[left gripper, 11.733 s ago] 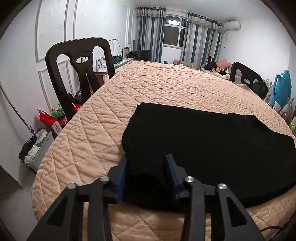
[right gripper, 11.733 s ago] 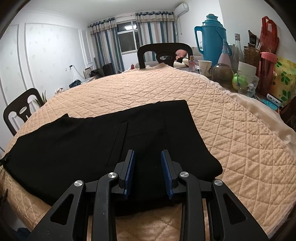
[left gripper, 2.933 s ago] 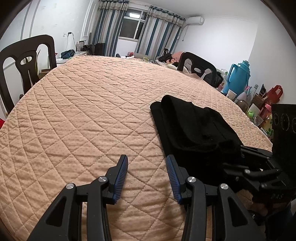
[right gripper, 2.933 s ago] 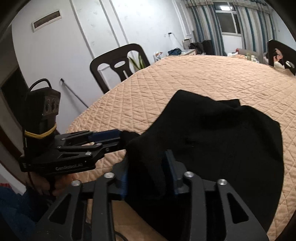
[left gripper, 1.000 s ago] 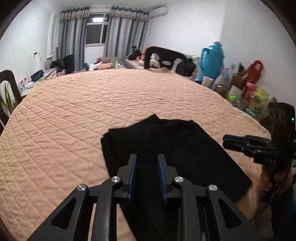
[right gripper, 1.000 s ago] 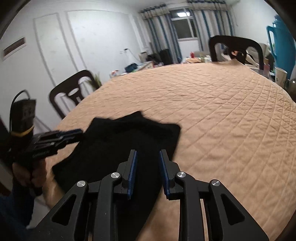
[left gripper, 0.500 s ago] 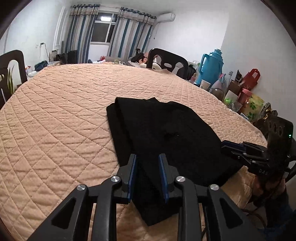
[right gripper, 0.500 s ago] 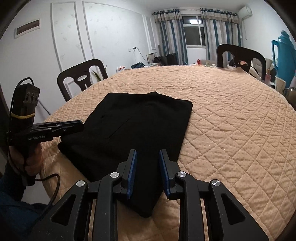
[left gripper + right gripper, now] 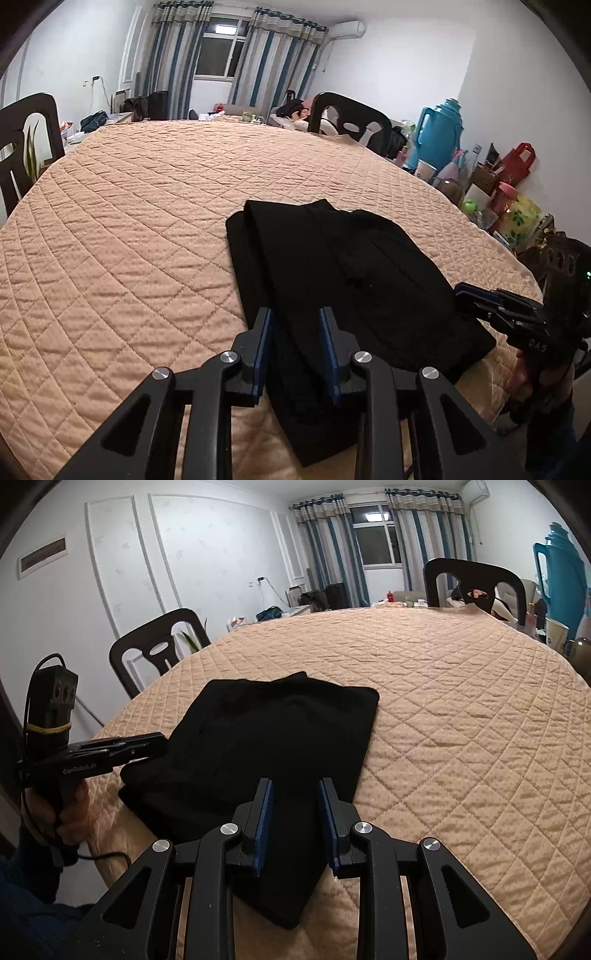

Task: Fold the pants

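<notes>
The black pants (image 9: 332,266) lie folded into a thick rectangle on the quilted table, close to its near edge. My left gripper (image 9: 296,328) hovers over their near left corner. Its jaws stand narrowly apart, the blue pads are bare, and the cloth under the gap lies flat. My right gripper (image 9: 295,801) sits the same way over the near right corner of the pants (image 9: 266,738). No fold is pinched in either. The right wrist view shows the left gripper (image 9: 162,744) side-on at the pants' left edge, and the left wrist view shows the right gripper (image 9: 460,290) at their right edge.
A peach quilted cover (image 9: 129,240) spreads over the big round table. Dark chairs (image 9: 159,646) (image 9: 472,576) stand around it. A teal jug (image 9: 439,136), cups and bags crowd the right side. The person's hand (image 9: 70,812) grips the left handle by the table's near edge.
A second ago the pants were blurred and nearer to me; now they lie still and flat. About three seconds ago the right gripper held a bunched fold and the left stood wide open.
</notes>
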